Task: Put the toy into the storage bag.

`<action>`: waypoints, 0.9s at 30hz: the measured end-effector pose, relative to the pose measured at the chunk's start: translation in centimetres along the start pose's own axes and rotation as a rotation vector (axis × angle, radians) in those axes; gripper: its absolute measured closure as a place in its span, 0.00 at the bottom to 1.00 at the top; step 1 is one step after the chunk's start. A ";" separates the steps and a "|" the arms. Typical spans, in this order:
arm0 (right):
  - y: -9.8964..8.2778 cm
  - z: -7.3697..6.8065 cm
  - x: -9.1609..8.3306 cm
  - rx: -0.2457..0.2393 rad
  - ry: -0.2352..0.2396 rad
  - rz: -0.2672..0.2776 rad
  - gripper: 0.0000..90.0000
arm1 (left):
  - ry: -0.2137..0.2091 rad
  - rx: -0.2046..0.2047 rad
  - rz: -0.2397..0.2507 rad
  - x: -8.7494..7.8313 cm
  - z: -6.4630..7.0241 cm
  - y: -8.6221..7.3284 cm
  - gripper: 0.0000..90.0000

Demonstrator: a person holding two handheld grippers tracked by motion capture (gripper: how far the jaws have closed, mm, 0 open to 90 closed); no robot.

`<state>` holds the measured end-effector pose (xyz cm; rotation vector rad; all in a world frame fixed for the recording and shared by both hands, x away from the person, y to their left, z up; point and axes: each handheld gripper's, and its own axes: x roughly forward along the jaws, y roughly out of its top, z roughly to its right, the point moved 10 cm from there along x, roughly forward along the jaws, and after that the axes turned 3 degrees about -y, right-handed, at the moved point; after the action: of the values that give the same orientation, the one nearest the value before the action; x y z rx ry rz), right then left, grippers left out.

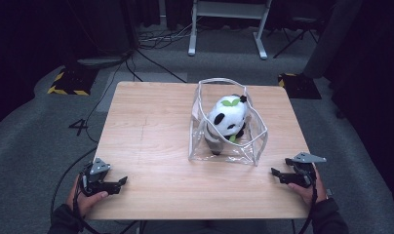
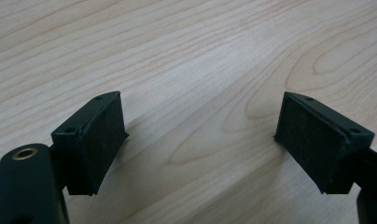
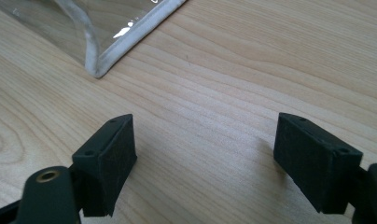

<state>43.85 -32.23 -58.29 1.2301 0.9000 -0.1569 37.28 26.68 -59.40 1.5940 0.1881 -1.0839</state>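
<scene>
A clear plastic bag (image 1: pixel 256 141) with white piping stands open on the right half of the wooden table (image 1: pixel 151 131). Inside it lies a black-and-white panda plush (image 1: pixel 226 119) with a green leaf on its head. My left gripper (image 1: pixel 121 181) rests at the table's near left corner, pointing right. In the left gripper view its jaws (image 2: pixel 200 140) stand open over bare wood. At the near right edge my right gripper (image 1: pixel 274 172) points left toward the bag. Its jaws (image 3: pixel 203 154) are open too, with the bag's piped corner (image 3: pixel 100 65) a short way ahead.
Around the table is grey carpet with black cables (image 1: pixel 151 58) trailing across it. A white desk frame (image 1: pixel 226 27) stands at the back, and yellow-black striped plates (image 1: pixel 68 83) lie on the floor to the far left and far right.
</scene>
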 end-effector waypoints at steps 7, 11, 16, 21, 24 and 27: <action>0.0 0.0 0.0 0.000 0.001 0.000 0.23 | 0.015 -0.024 0.005 -0.7 -0.3 -0.7 0.17; 0.0 0.0 0.0 0.000 0.002 0.000 0.23 | 0.018 -0.026 0.000 -0.6 -0.3 -0.7 0.17; 0.0 0.0 0.0 -0.001 0.000 0.000 0.23 | 0.017 -0.027 -0.001 -0.6 -0.3 -0.7 0.17; 0.0 0.0 0.0 -0.002 -0.003 -0.001 0.23 | 0.019 -0.026 0.001 -0.6 -0.4 -0.7 0.17; 0.0 0.0 0.0 -0.001 -0.003 -0.001 0.23 | 0.023 -0.033 0.004 -0.6 -0.3 -0.6 0.17; 0.0 0.0 0.0 -0.001 -0.002 -0.001 0.23 | 0.026 -0.031 0.001 -0.6 -0.4 -0.6 0.17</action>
<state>43.85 -32.24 -58.29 1.2285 0.8984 -0.1581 36.76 27.42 -59.44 1.5809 0.2197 -1.0551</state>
